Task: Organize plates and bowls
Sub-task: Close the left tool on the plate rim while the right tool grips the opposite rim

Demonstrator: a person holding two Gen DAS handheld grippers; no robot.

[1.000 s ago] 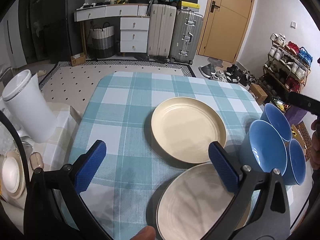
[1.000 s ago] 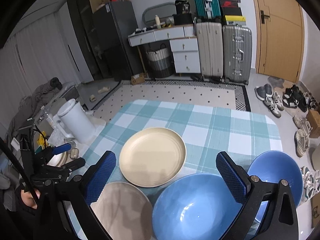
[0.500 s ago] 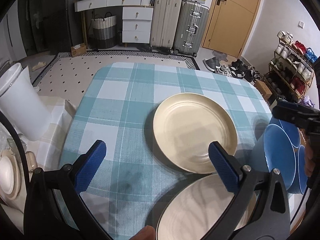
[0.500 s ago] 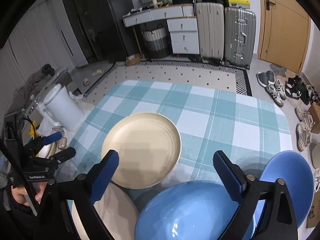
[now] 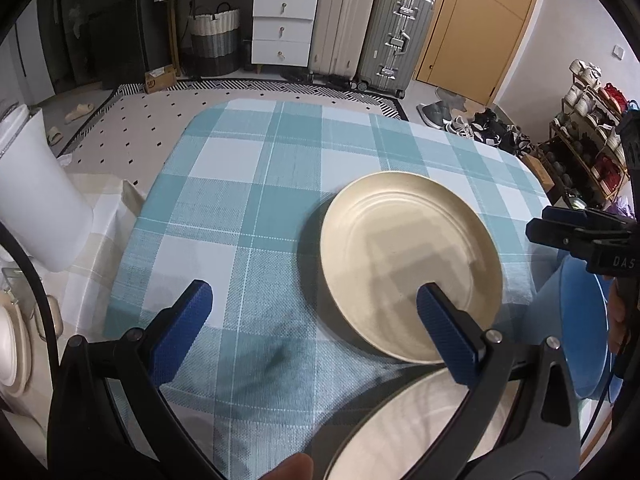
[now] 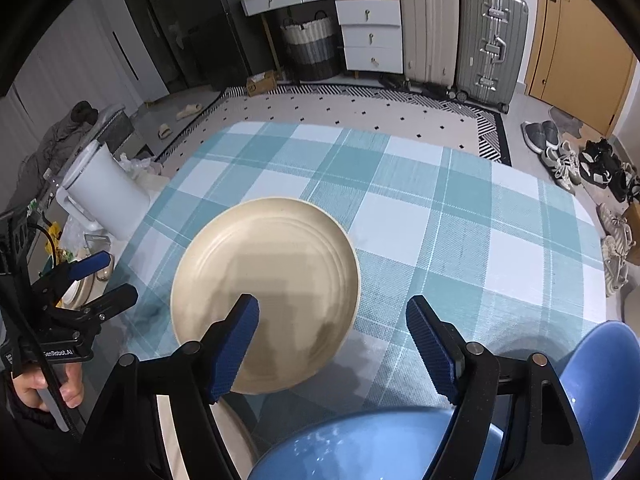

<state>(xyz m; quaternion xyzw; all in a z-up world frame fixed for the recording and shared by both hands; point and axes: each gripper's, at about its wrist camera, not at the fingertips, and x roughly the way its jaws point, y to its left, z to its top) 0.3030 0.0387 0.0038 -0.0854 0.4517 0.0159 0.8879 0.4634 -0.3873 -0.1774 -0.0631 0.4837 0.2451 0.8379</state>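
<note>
Left gripper [image 5: 310, 312] comes first, through its own wrist camera: its blue-padded jaws stand wide apart with nothing between them, hanging over the near half of the checked tablecloth [image 5: 248, 184]. Just past its right pad a cream plate [image 5: 408, 264] lies flat toward the right side of the table. A second, paler plate [image 5: 404, 436] sits at the near edge, partly hidden behind that same finger. At the table's right edge a blue bowl [image 5: 580, 320] shows side-on, and above it the right gripper [image 5: 568, 234] reaches in from the right. A white bin [image 5: 36, 208] stands on the floor off the left side of the table.

From the right wrist camera, the right gripper's jaws are closing, yet only bare cloth and the cream plate's rim lie beneath the gap; the pads press on nothing. One blue bowl sits at the near edge directly below the fingers, and another blue bowl [image 6: 604, 392] at the near right corner. The left gripper, held in a hand [image 6: 44, 384], is off the table's left edge.
</note>
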